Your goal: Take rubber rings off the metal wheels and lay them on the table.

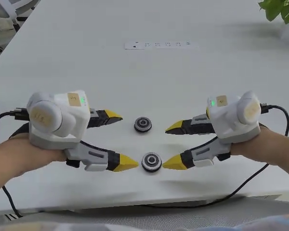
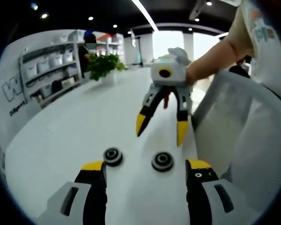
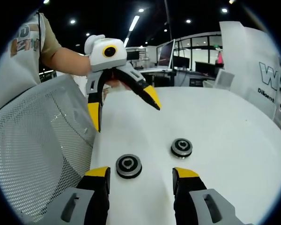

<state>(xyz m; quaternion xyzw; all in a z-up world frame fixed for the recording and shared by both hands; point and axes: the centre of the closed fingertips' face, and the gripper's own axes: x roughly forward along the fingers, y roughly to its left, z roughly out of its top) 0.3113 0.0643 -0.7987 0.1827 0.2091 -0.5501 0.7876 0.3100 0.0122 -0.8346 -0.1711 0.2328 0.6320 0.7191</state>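
White smooth tabletop (image 1: 77, 62), two wheels.
A black-ringed round metal wheel (image 1: 151, 161) lies near the front edge, a second wheel (image 1: 143, 124) behind it, a white power strip (image 1: 159, 44) far back.

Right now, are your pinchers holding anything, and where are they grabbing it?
Nothing is held. The left gripper and right gripper have open jaws; the near wheel and far wheel lie free on the table.

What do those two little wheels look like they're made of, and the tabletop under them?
Near wheel and far wheel: the outer band is matte black, seemingly rubber; the grey hub has a dull sheen, likely metal. Table: smooth white with soft reflections, probably laminate, though the look leaves that open.
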